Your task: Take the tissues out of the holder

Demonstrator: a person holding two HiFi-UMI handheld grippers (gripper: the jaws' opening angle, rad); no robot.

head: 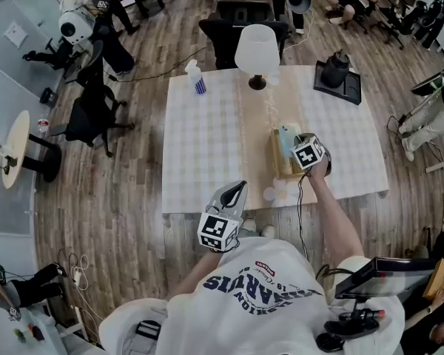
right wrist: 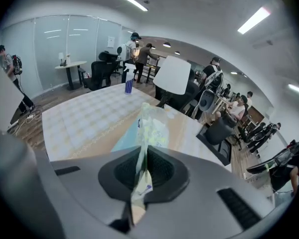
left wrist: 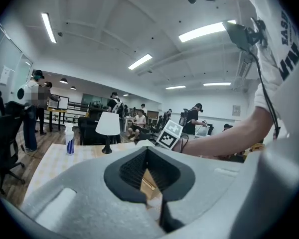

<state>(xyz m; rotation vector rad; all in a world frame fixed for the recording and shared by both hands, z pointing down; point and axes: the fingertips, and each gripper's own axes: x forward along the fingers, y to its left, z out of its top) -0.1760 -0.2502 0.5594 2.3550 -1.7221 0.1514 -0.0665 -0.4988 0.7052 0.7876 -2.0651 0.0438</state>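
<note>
Nearest to us, at the lower middle of the head view, we hold the left gripper (head: 240,187) just off the front edge of the tabletop (head: 207,139). Its fingers (left wrist: 131,171) meet at the tips and have nothing between them.

Further in, right of centre in the head view, the right gripper (right wrist: 141,156) has its fingers pressed together on a thin pack of tissues (right wrist: 149,126). In the right gripper view the pale, soft wrapper is pinched flat between the pads and stands up beyond them. The wooden holder (head: 277,157) stands on the tabletop just left of this gripper. We cannot tell whether the pack's lower end has cleared the holder.

Towards the top of the head view, a white lamp (head: 256,49) and a small bottle (head: 196,78) stand near the far edge, well apart from the work.

We judge the step in hand to be the lift-out: the pack is gripped and is being drawn from the holder. The next move, as we see it, calls for a firm pinch while the pack is brought fully clear. It can then go to bare tabletop beside the holder, where the fingers open. If the holder starts to tip or drag, the free left gripper could steady it.
</note>
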